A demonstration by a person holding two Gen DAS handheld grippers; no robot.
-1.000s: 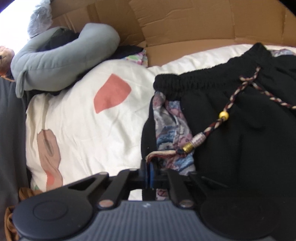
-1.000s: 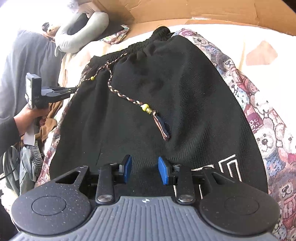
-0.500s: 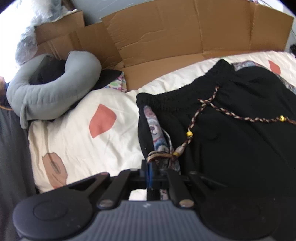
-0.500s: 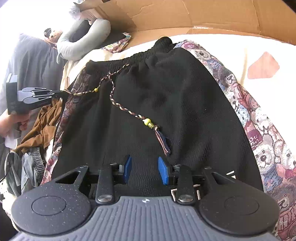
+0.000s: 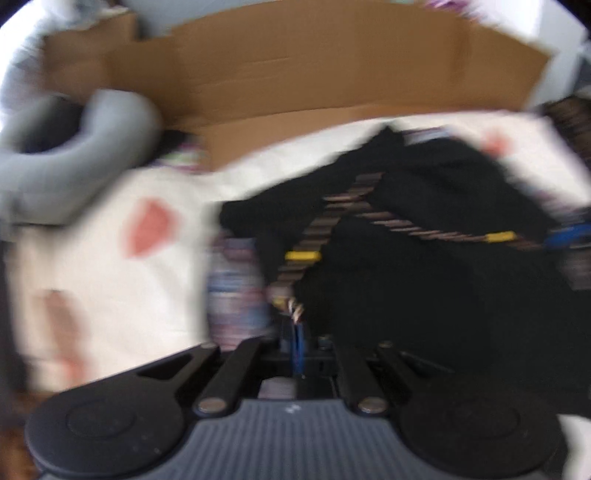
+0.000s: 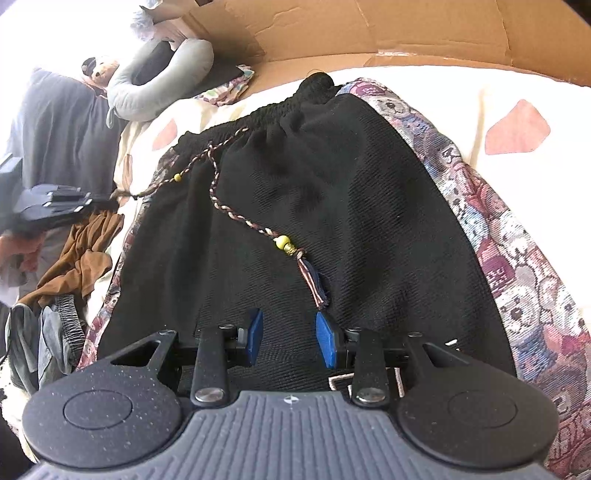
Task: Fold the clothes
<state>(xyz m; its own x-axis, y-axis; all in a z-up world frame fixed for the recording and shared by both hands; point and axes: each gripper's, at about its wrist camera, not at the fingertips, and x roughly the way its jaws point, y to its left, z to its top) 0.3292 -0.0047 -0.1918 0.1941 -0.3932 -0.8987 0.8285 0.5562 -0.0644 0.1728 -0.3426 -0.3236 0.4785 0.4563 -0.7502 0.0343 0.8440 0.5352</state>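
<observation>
At the far left of the right wrist view a hand (image 6: 18, 251) holds the left gripper (image 6: 96, 202), whose jaws are closed on the tassel end of the left cord (image 6: 168, 181), pulled out sideways off the edge of the shorts (image 6: 314, 206). The left wrist view is heavily blurred, but it shows the same grip: the blue pads (image 5: 298, 341) are pressed together with the cord end between them, and the cord runs up across the black fabric to the waistband. Below that gripper, in the right wrist view, a brown garment (image 6: 79, 254) and a grey garment (image 6: 40, 343) lie crumpled at the edge of the bed. A grey neck pillow (image 6: 155, 86) sits behind, near the cardboard (image 6: 406, 29) that stands along the back. The shorts lie flat in the middle of the cream sheet (image 6: 517, 96), waistband towards the cardboard, with patterned bear panels down each side. The right cord (image 6: 240, 218) lies loose on the black front, ending in a yellow bead (image 6: 282, 242) and a tassel. The right gripper (image 6: 290, 338) hovers just over the lower front of the shorts, its jaws apart and holding nothing, the tassel tip just beyond them.
</observation>
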